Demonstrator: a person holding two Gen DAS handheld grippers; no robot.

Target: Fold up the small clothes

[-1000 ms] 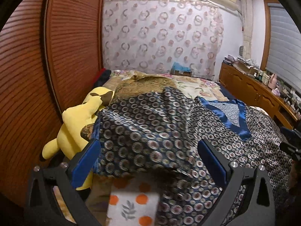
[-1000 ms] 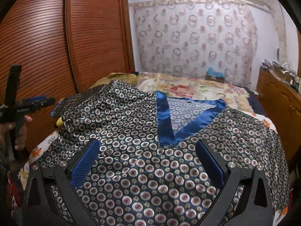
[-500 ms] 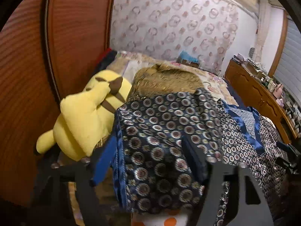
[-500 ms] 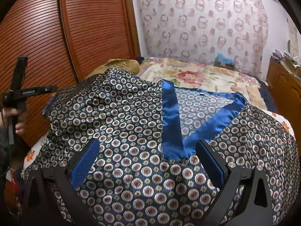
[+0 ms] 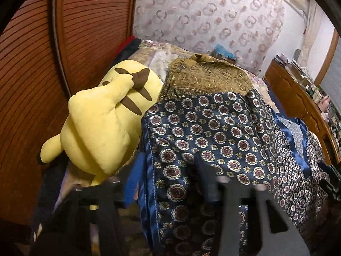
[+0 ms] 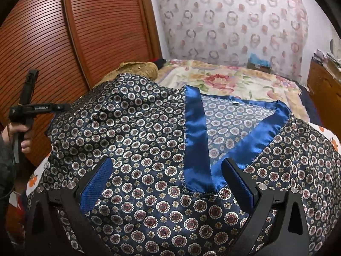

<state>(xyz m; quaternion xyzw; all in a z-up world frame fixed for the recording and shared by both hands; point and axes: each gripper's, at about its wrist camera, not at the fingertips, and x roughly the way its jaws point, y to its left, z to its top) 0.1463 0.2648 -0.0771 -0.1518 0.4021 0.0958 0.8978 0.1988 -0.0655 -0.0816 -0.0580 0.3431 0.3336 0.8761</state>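
L gripper [image 5: 170, 183] jaws closing now, were wide apart a sec ago. Top's [image 5: 213, 132] satin edge sits between the fingers, blue-trimmed hem running down just inside the L finger [image 5: 133, 181]. Motion blur on both fingers, so can't confirm pads are pressing the cloth yet; looks like a pinch in progress, not a finished grip. View has also swung since a sec ago: L gripper has come in over the top's L edge, plush [image 5: 102, 128] now big and just L of the gripper, touching or nearly touching the cloth edge. Gold garment [image 5: 204, 79] lies ahead, beyond the top.

R gripper [image 6: 168, 183] jaws wide apart, same as before, nothing clamped. It has come closer over the top [image 6: 149, 138]; the blue V-neck trim [image 6: 196, 145] point now lies between the fingers, just ahead. Can't tell if fingertips touch the cloth.

Top lies spread flat on the bed [image 6: 234, 79], front up, under and ahead of both grippers. In R view the person's hand [image 6: 19, 134] w/ L gripper is far L at the top's side edge.

Meaning for task: looks like 1st fold is starting. L is taking the side/sleeve edge, prob to bring it across toward centre; R likely to pin or grab near neckline. No fold made yet. Risk: satin is slippery, thin pinch may slip.
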